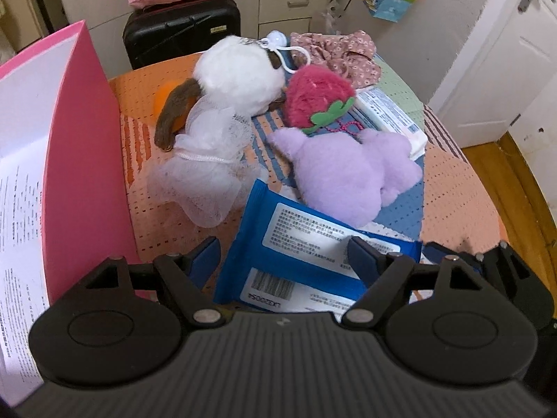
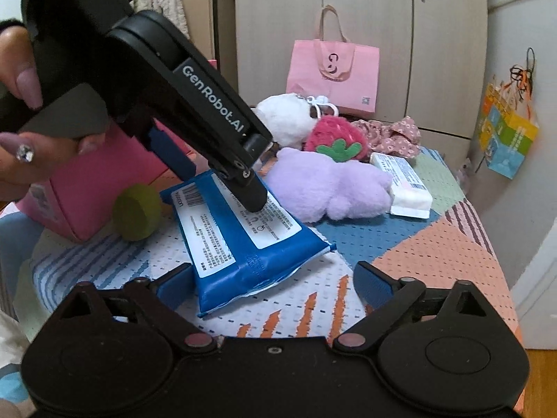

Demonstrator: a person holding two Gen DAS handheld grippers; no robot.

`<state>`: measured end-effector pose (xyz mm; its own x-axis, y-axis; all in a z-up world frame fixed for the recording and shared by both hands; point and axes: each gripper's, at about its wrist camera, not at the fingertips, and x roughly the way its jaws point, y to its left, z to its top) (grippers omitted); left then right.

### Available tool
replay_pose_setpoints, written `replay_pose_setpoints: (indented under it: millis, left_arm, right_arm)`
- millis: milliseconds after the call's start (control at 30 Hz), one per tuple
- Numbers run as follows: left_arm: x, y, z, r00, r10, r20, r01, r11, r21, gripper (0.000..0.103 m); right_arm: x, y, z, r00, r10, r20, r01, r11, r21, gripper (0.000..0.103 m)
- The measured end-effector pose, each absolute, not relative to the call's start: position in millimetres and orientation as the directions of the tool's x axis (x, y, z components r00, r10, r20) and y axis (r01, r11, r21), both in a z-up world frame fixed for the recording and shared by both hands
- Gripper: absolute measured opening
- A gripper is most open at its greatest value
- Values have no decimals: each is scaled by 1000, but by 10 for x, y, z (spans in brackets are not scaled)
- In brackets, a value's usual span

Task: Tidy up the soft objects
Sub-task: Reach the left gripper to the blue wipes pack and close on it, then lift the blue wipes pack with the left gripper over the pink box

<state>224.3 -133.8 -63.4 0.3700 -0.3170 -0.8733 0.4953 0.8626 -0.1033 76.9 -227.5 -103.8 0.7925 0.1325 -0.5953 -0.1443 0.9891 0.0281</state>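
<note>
A blue wipes pack (image 1: 296, 261) lies flat on the patterned table mat (image 1: 452, 195). My left gripper (image 1: 283, 254) is open and straddles it: the right finger overlaps the pack and the left finger stands clear of its edge. In the right wrist view the left gripper (image 2: 216, 184) tilts down onto the blue wipes pack (image 2: 236, 244), one fingertip on its label. My right gripper (image 2: 273, 284) is open around the pack's near end, its right finger apart from it. Beyond lie a purple plush (image 1: 348, 174), a strawberry plush (image 1: 316, 97) and a white-and-brown dog plush (image 1: 240, 73).
A pink open box (image 1: 80, 160) stands at the left. White mesh fabric (image 1: 205, 160), an orange ball (image 1: 167, 97), a white wipes pack (image 1: 390, 118) and floral cloth (image 1: 341, 52) lie around. A green round block (image 2: 135, 212) sits beside the box. A hand (image 2: 21, 132) grips the left gripper.
</note>
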Motion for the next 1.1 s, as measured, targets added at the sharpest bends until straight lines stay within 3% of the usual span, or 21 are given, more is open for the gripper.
replay_pose_setpoints:
  millis: [133,267,433,633,1100]
  left_arm:
    - [2231,-1344,-659,373,-313,-873,496,863,-97,84]
    - [2232,-1345,-721,334,-327,-884,496,858,-130,91]
    - [2251,-1301,-778,288,-353,-890,465,864,-192,90]
    - [2133,-1353,-730,312,-347,-884,531,835,-141,69]
    - [1737,-1420,-541,444,-335,-831,644,764,36,65]
  right_arm:
    - [732,-2261,-1018,794,110,-599,-108,993,38,85]
    - [691,-2228,-1031,800,102,-591,-95,995,43,82]
    - [719,-2192,-1050,811,107,-575,-96,994,49,77]
    - [724,-2157,-1078,835,125,-536,-108,992,63,57]
    - [669,-2217,-1035,848,135,-513,-99,990,97,51]
